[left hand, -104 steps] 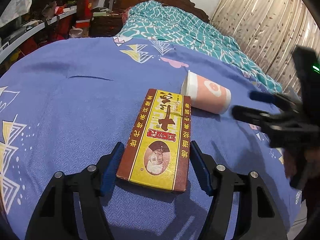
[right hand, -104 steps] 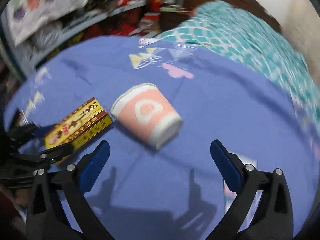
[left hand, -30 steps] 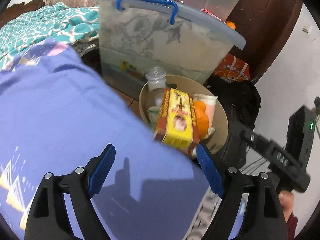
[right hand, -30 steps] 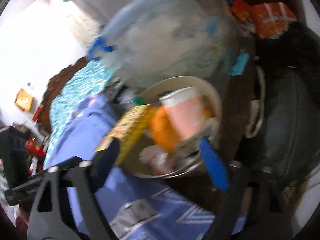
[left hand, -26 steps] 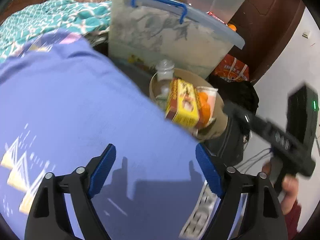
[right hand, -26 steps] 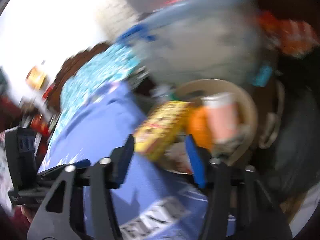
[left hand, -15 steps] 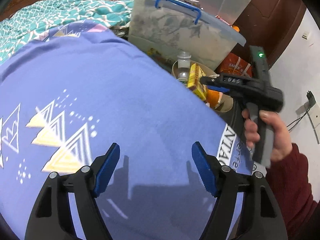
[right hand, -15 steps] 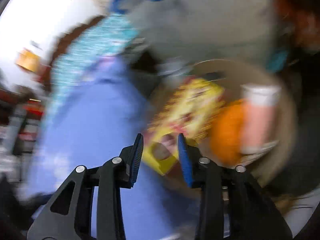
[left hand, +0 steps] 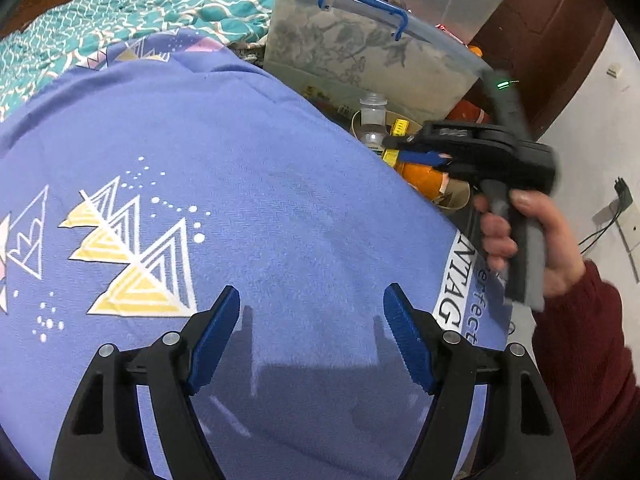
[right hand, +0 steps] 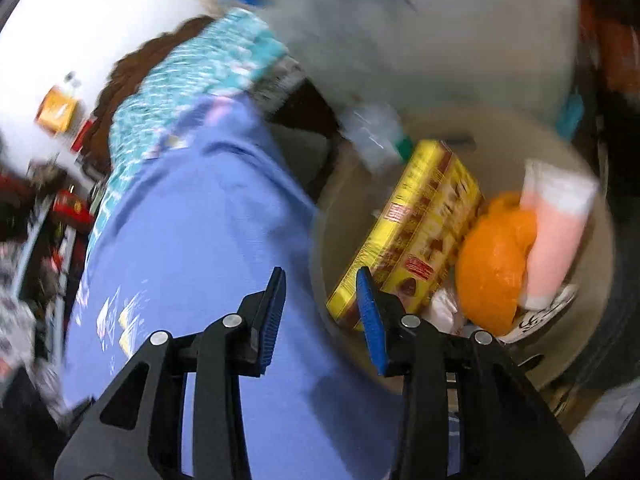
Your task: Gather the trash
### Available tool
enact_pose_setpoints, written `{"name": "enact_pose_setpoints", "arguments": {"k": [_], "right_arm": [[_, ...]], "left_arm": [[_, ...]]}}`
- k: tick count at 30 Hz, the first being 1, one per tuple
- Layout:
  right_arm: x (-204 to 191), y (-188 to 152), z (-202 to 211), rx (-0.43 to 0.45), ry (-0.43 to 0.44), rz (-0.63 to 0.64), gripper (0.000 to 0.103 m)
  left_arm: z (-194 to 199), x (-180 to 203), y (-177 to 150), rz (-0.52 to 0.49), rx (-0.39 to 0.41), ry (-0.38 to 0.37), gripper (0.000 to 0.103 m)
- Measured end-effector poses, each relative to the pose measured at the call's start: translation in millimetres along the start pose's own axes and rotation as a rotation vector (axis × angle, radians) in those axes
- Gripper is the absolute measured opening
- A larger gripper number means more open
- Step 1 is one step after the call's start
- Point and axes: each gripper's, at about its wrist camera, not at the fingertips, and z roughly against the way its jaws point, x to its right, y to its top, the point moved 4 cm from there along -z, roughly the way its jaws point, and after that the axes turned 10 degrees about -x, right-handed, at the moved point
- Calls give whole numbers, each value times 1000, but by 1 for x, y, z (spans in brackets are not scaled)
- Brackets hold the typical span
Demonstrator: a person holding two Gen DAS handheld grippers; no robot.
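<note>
Item: flat rectangular yellow-and-brown printed carton (right hand: 416, 236), in the round beige bin (right hand: 592, 312) beside the bed, long axis leaning, upper end tipped toward the clear plastic bottle (right hand: 376, 136). Alongside it: orange crumpled bag (right hand: 492, 272); pink-and-white paper cup (right hand: 556, 232), rim uppermost. Right gripper (right hand: 320, 312): jaws narrow, just been closing, nothing between them. Left gripper (left hand: 310, 336): jaws wide, empty, over the blue patterned bedspread (left hand: 240, 168).

Yellow box (right hand: 416, 236), pink cup (right hand: 554, 232) in bin (right hand: 596, 280)
</note>
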Motion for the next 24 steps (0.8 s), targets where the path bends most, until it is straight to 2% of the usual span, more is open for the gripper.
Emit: {"name": "enact_pose_setpoints", "arguments": {"k": [2, 5, 6, 7, 9, 10, 15, 17, 20, 24], "right_arm": [[14, 0, 1, 9, 71, -74, 33], [2, -11, 23, 71, 19, -39, 36], [-3, -19, 32, 87, 30, -23, 37], [-8, -30, 41, 106, 43, -18, 38], [-12, -52, 55, 139, 50, -10, 53], [-15, -68, 63, 164, 45, -11, 57], [-23, -138, 83, 227, 27, -42, 63], [-26, -167, 88, 243, 23, -78, 64], [-32, -200, 95, 269, -4, -101, 66], [-46, -227, 100, 285, -37, -102, 71]], "left_arm": [[3, 1, -4, -3, 1, 11, 71], [6, 2, -10, -9, 6, 38, 71], [7, 2, -12, -10, 5, 46, 71], [8, 2, -14, -11, 5, 48, 71], [12, 5, -18, -16, 11, 51, 73], [15, 7, -21, -26, 19, 58, 76], [30, 19, -34, -77, 53, 89, 87], [37, 22, -40, -90, 66, 98, 89], [45, 25, -49, -97, 79, 104, 94], [56, 23, -61, -93, 92, 118, 94]]}}
